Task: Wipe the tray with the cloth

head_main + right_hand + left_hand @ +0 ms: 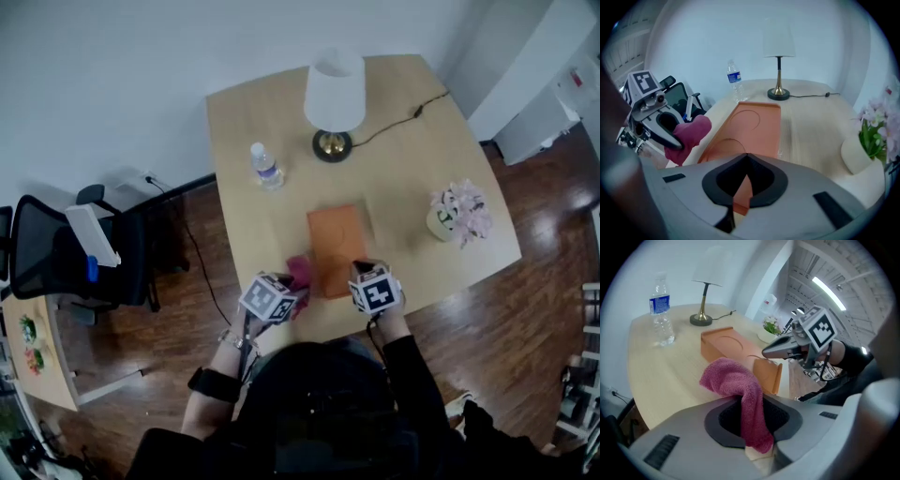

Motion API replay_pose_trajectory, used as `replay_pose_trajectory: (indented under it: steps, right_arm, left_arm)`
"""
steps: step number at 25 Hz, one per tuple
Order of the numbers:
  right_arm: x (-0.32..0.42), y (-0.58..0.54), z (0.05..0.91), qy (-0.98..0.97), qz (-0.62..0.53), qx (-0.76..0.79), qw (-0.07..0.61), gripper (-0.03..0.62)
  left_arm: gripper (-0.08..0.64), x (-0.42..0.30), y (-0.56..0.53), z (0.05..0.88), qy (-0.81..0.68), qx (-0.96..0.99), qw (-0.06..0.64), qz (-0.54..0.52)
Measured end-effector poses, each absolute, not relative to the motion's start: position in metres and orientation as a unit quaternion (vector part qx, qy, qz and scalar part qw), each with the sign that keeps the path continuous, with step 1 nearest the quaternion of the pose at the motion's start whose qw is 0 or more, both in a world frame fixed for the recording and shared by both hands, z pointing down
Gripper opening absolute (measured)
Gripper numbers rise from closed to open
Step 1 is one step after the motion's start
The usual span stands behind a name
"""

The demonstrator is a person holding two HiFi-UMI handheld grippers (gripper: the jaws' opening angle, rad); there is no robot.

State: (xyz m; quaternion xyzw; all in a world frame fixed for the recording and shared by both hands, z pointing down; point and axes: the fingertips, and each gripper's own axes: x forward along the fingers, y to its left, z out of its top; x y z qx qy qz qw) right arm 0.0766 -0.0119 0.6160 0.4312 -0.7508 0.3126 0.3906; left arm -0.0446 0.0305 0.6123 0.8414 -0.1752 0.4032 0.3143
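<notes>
2 tools meet at the near edge of the bench [394, 178]. The left hand-held gripper [758, 439] is clenched on a pink cloth [733, 378], which hangs bunched just beside the near left corner of the orange tray [750, 122]. The right hand-held gripper [743, 187] is pinched shut on the tray's near rim. Farther off stand 1 water bottle [266, 166], a lamp [334, 94] and potted flowers [457, 214].

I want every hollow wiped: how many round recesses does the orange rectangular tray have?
2. One recess in the orange rectangular tray's far half, toward the white-shaded lamp; the other recess in its near half, just ahead of the right gripper, which may hide more.
</notes>
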Motion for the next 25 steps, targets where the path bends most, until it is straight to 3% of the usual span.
replay_pose_trajectory:
  steps: [9, 25]
  right_arm:
    - [0.090, 0.031, 0.569, -0.726, 0.291, 0.515, 0.352, 0.005]
    - [0.102, 0.080, 0.638, -0.651, 0.408, 0.515, 0.381, 0.005]
  left_arm:
    - [0.101, -0.061, -0.032, 0.596, -0.220, 0.842, 0.283, 0.402]
    - [0.103, -0.038, -0.165, 0.641, -0.067, 0.828, 0.113, 0.546]
